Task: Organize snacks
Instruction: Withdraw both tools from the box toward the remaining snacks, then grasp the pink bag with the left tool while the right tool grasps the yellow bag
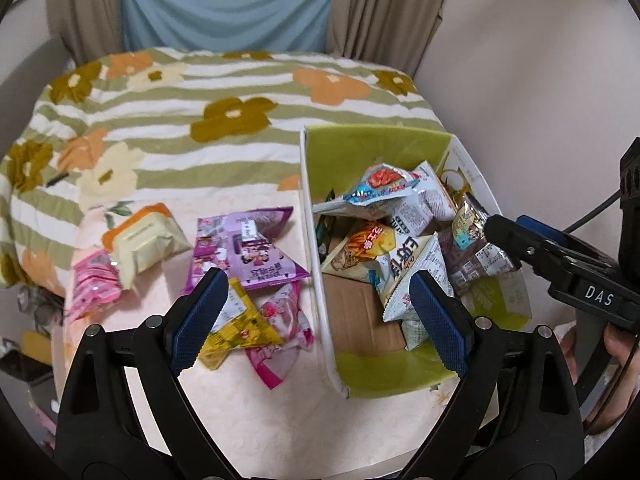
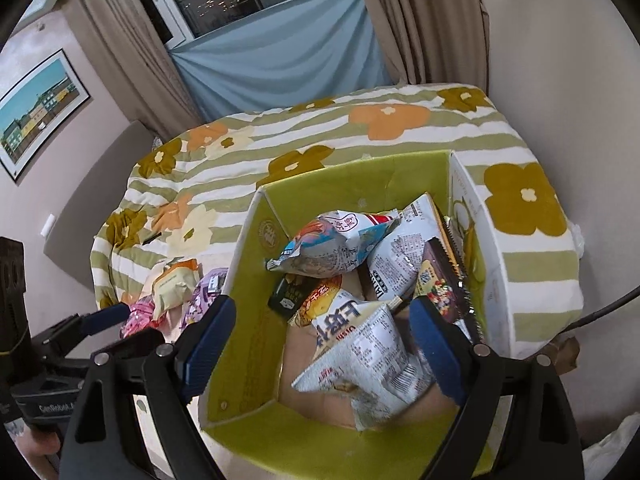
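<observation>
A green-lined cardboard box [image 1: 316, 216] [image 2: 248, 264] stands on the bed and holds several snack packets, among them a white packet [image 2: 360, 368] and a blue-and-red packet [image 1: 380, 188]. Loose snacks lie left of the box: a purple packet [image 1: 248, 248], a yellow packet [image 1: 240, 320], a pink-white packet [image 1: 284, 336], a cream packet [image 1: 144, 244] and a pink packet [image 1: 96, 284]. My left gripper [image 1: 320, 320] is open and empty, hovering over the box's left wall. My right gripper [image 2: 320, 344] is open and empty above the box; it also shows in the left wrist view [image 1: 516, 236].
A striped flowered blanket [image 1: 224, 120] covers the bed behind the snacks. A wall [image 1: 540, 80] runs close along the right of the box. Curtains [image 2: 280, 52] hang at the back. A framed picture [image 2: 36, 112] hangs on the left wall.
</observation>
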`<state>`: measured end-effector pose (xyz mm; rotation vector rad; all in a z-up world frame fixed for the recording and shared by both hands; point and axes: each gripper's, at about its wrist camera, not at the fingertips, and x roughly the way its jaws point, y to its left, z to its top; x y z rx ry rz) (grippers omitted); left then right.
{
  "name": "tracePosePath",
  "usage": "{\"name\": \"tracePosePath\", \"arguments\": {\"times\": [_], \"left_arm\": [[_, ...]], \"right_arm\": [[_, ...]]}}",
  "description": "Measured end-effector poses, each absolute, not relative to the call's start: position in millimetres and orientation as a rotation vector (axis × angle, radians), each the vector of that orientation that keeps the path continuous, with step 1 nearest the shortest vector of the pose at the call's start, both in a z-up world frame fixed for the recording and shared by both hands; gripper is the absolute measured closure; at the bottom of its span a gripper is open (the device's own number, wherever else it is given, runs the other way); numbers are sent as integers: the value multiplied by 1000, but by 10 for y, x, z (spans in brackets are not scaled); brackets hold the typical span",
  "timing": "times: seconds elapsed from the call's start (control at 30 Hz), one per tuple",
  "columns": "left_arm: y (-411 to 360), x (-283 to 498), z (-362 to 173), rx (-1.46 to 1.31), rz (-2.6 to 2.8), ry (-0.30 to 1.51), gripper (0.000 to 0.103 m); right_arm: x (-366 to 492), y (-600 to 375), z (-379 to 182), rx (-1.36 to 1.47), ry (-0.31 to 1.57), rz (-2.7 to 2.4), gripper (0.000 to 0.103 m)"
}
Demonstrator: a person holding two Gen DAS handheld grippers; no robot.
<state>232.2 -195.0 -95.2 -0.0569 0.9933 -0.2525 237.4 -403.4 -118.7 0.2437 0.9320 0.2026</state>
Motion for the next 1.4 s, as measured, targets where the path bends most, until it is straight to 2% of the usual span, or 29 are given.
{"name": "tracePosePath", "arguments": {"times": [0.3,0.67,1.03,1.4], "left_arm": [[-1392,1786,-637,-59,-126,894,12],[-179,1584,-770,-123,-45,904,12],[780,1914,-1116,-64,-147,991,12],[926,2487,-1883,209,-314,1065,12]], "right_arm": [[1981,-3839,-826,161,827,233,16],[1728,-3009,-839,85,797,279,16],[1845,-2014,-1428,162,942,156,16],[1977,-1590,-2058,318,1060,-41,16]]}}
